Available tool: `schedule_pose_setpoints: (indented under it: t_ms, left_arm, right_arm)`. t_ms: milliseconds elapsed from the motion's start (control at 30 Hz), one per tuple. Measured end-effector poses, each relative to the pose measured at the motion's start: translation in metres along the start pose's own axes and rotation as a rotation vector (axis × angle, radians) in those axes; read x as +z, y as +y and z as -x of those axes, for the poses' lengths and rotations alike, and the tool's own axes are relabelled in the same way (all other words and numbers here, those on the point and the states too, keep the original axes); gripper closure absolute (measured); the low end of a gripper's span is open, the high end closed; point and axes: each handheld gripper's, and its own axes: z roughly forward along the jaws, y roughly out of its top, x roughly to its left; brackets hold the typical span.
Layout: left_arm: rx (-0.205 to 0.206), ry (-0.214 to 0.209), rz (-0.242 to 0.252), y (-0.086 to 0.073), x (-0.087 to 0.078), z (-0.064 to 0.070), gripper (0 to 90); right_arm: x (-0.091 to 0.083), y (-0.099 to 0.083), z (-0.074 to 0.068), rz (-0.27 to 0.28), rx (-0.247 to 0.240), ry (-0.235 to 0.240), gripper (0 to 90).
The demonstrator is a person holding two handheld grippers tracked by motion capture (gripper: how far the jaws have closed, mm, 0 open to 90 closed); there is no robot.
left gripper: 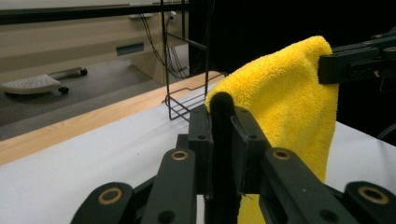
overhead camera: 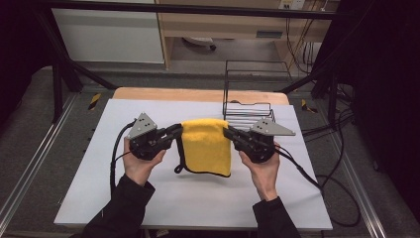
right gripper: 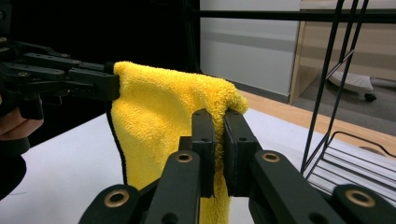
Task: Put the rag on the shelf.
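A yellow towel [overhead camera: 207, 146] with a black edge hangs folded between my two grippers, lifted above the white table [overhead camera: 148, 198]. My left gripper [overhead camera: 179, 131] is shut on its upper left corner, and in the left gripper view the black hem of the towel [left gripper: 280, 102] is pinched between the left gripper [left gripper: 222, 122] jaws. My right gripper [overhead camera: 228, 133] is shut on the upper right corner. The right gripper view shows the towel [right gripper: 159, 121] draping down from the closed right gripper [right gripper: 219, 123], with the left gripper [right gripper: 100, 84] clamped on the far corner.
A black wire rack [overhead camera: 250, 94] stands on the table just behind my right gripper, seen also as a wire rack [right gripper: 336, 154] and a wire rack [left gripper: 184, 74]. A wooden strip [overhead camera: 198, 94] edges the table's far side. Cables [overhead camera: 322, 183] trail off right.
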Motion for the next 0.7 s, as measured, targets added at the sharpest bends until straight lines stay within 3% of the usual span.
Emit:
schedule_pose_setpoints:
  t_ms: [700]
  left_arm:
    - [0.024, 0.021, 0.095, 0.025, 0.014, 0.011, 79.4]
  right_arm:
    - [-0.017, 0.018, 0.009, 0.091, -0.006, -0.033, 84.5]
